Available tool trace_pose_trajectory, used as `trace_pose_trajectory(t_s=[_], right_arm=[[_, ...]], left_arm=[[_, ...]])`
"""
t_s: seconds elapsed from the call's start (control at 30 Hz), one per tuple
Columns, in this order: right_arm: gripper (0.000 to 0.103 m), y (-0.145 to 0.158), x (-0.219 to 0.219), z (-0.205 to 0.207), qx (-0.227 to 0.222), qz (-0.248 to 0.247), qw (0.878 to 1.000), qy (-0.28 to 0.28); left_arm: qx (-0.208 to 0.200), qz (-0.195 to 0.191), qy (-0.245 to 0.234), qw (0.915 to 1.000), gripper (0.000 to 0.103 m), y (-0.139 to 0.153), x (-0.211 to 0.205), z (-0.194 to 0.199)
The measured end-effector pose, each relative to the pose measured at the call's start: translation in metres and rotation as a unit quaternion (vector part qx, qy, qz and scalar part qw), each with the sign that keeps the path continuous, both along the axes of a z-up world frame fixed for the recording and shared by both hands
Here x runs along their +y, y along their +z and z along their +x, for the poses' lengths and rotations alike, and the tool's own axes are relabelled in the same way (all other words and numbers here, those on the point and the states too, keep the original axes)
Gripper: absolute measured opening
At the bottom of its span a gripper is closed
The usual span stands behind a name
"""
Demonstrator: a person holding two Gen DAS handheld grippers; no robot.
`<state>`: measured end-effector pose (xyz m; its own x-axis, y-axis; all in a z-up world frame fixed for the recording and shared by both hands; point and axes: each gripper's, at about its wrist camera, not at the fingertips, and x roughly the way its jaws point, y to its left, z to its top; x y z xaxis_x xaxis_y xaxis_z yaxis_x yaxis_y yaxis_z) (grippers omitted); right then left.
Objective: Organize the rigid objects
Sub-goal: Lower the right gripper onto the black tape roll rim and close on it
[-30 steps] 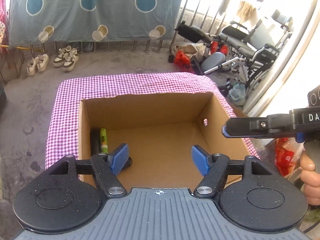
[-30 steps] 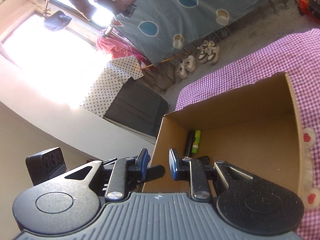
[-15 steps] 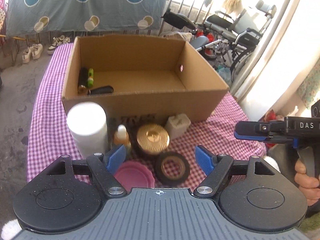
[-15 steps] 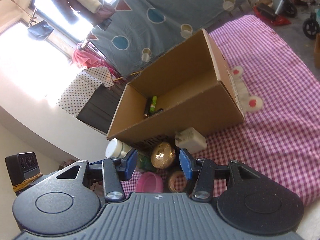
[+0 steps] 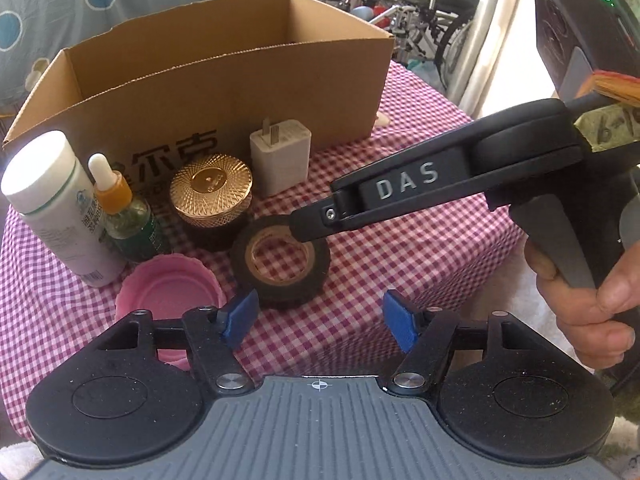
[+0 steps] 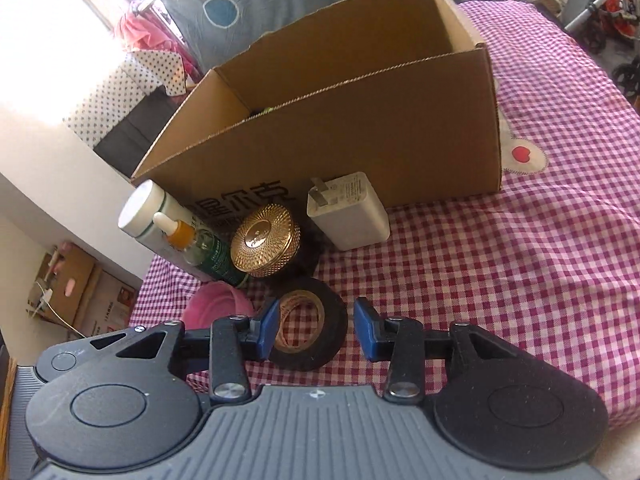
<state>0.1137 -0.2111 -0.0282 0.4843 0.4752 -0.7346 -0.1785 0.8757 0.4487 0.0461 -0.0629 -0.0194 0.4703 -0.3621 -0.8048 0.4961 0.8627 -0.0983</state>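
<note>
Your right hand-held gripper [image 6: 316, 330] is part open, straddling the black tape roll [image 6: 307, 326]: left pad looks to sit at or inside the hole, right pad just off the outer wall. Not gripped yet. The roll lies flat on the checked counter [image 6: 500, 280], in front of the cardboard box [image 6: 360, 128], just beside the pink lid [image 6: 218, 304] and the gold-lid jar [image 6: 266, 240].

Risks as I see them:
- Closing on one wall only gives a thin bite; the roll could pivot and drop on the lift.
- Pad too low will snag the cloth and drag it, which may topple the dropper bottle [image 6: 192, 246] and white bottle [image 6: 150, 214].
- Sweeping forward would bump the jar or the charger [image 6: 348, 212].
- The box wall is tall; lift well clear of it.

Your left hand-held gripper [image 5: 320, 322] hangs wide open, holding nothing, near the roll. Keep it out of the right one's path.
</note>
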Motion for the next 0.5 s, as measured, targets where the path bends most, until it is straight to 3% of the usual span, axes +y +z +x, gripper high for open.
trace_pose_trajectory(t_s=[0.13,0.3,0.5], right_arm=[[0.037,-0.01,0.01,0.008,0.004,-0.032,0.999,0.024],[0.025,-0.008,0.018,0.006,-0.024,-0.079,0.995,0.05],[0.025,-0.009,0.005,-0.002,-0.031,-0.084,0.995,0.041]], left_arm=[[0.009,0.001,-0.004,1.0,0.068,-0.005,-0.003,0.006],[0.004,0.005,-0.012,0.9999,0.068,-0.006,-0.01,0.006],[0.003,0.002,-0.022,0.9997,0.069,-0.007,-0.022,0.007]])
